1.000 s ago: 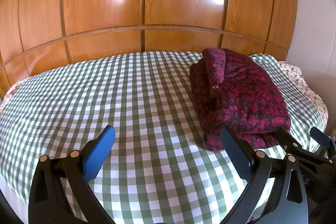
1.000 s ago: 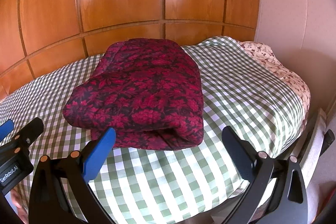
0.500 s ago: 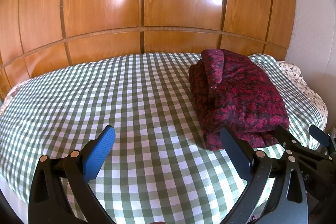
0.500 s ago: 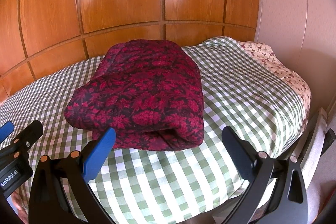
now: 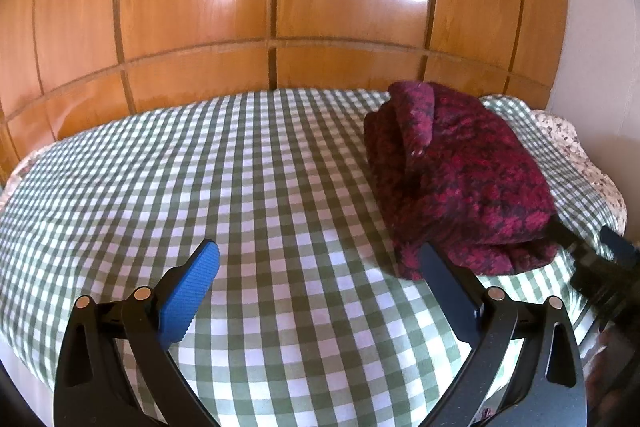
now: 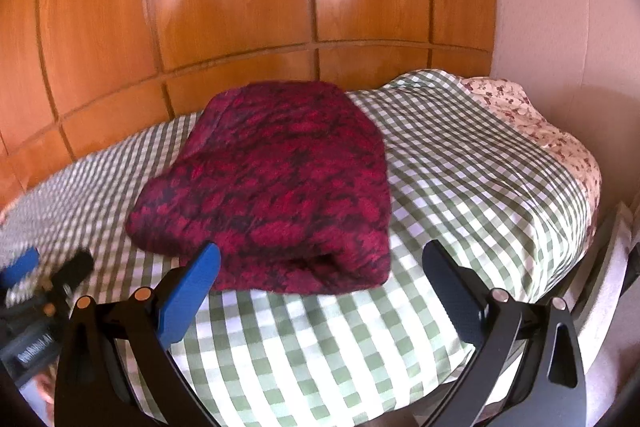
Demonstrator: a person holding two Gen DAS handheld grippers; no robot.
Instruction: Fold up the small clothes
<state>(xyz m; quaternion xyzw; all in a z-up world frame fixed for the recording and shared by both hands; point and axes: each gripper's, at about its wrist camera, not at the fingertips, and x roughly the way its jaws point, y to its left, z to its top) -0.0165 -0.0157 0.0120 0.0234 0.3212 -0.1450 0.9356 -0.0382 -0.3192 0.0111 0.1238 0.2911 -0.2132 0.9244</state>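
Observation:
A folded dark red patterned garment (image 5: 460, 179) lies on the green-and-white checked bed cover (image 5: 240, 187), right of centre in the left wrist view. It fills the middle of the right wrist view (image 6: 280, 187). My left gripper (image 5: 320, 267) is open and empty above the bare cover, left of the garment. My right gripper (image 6: 320, 267) is open and empty just in front of the garment's near folded edge. Each gripper shows in the other's view, the right one at the right edge (image 5: 600, 267) and the left one at the left edge (image 6: 40, 287).
A glossy wooden panelled headboard (image 5: 280, 7) stands behind the bed. A floral sheet (image 6: 532, 115) shows at the bed's far right corner, beside a pale wall (image 6: 560, 7). The bed's right edge (image 6: 580, 247) drops off near my right gripper.
Both grippers have drawn back slightly from the garment and stay open. The right wrist view is now motion blurred. The garment has not moved.

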